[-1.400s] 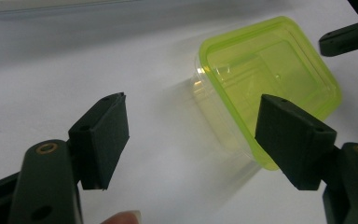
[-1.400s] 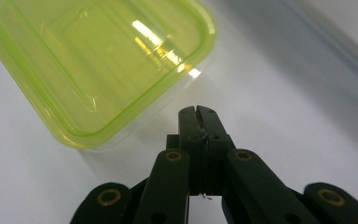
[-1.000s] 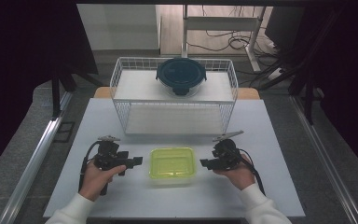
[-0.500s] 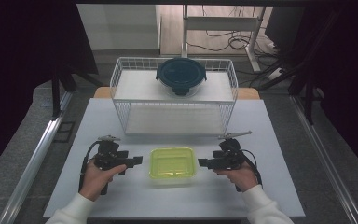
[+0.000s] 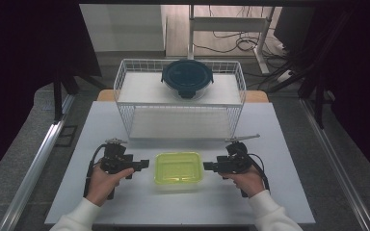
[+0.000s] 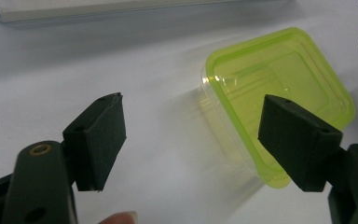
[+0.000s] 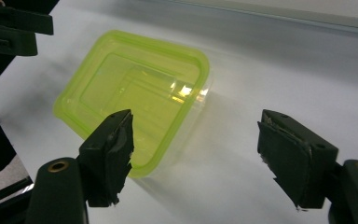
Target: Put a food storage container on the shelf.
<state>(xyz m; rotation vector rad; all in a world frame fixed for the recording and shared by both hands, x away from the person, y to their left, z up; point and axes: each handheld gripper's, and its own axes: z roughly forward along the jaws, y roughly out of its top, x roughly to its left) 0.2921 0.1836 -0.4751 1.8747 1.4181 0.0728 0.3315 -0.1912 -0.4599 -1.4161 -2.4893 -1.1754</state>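
In the high view I see the yellow-green container (image 5: pixel 178 167) in the lower middle of the frame, on the white table (image 5: pixel 289 144). My left gripper (image 5: pixel 143 164) is just left of it and my right gripper (image 5: pixel 208 166) just right of it; both point at it, apart from it. In the left gripper view the jaws stand wide and released, nothing between them. The right jaws have just been closing a little, but they are also released, gripping nothing. In the upper middle, a dark round container (image 5: pixel 187 77) lies in the white wire basket (image 5: pixel 125 91).
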